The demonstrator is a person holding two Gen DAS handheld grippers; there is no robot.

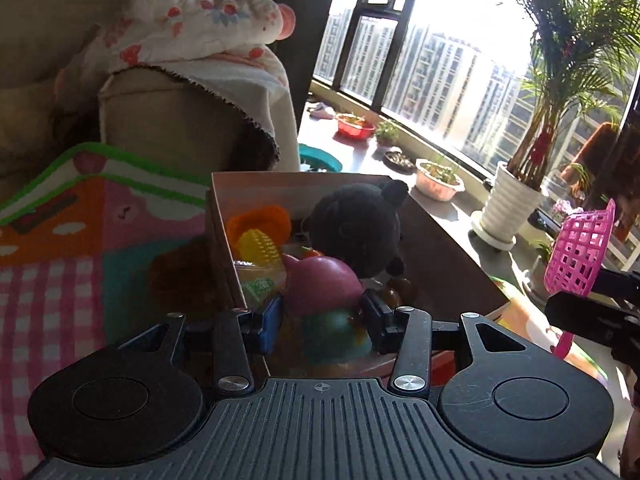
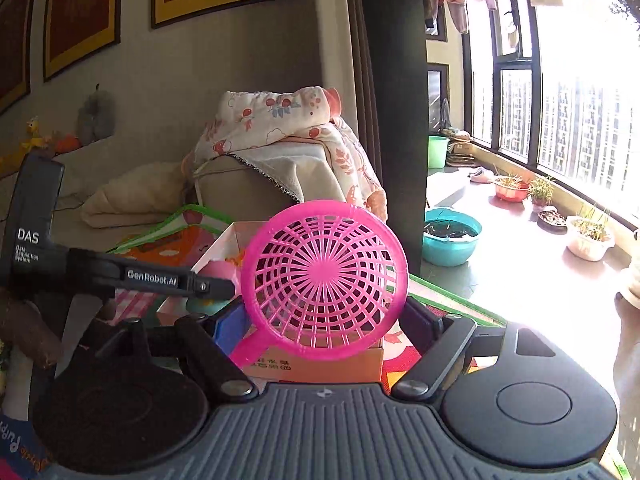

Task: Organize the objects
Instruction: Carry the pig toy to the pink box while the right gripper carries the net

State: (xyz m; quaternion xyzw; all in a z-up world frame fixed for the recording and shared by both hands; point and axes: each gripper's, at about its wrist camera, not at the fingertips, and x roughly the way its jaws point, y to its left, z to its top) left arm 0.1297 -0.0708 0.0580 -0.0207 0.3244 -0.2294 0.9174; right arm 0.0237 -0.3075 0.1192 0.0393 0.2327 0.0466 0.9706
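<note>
My left gripper (image 1: 322, 312) is shut on a pink rounded toy (image 1: 320, 282) and holds it over an open cardboard box (image 1: 256, 182). The box holds a black plush toy (image 1: 360, 228), a yellow toy corn (image 1: 258, 246), an orange toy (image 1: 260, 216) and other small toys. My right gripper (image 2: 326, 320) is shut on a pink plastic strainer (image 2: 324, 278), held upright in front of the same box (image 2: 320, 364). The strainer also shows at the right edge of the left wrist view (image 1: 580, 252). The left gripper's body (image 2: 152, 278) crosses the right wrist view.
A colourful play mat (image 1: 60, 248) lies under the box. A beige sofa arm (image 1: 176, 120) draped with a floral cloth (image 1: 200, 28) stands behind. Plant pots (image 1: 438, 178), a teal basin (image 2: 452, 236) and a big potted palm (image 1: 512, 200) line the sunny window floor.
</note>
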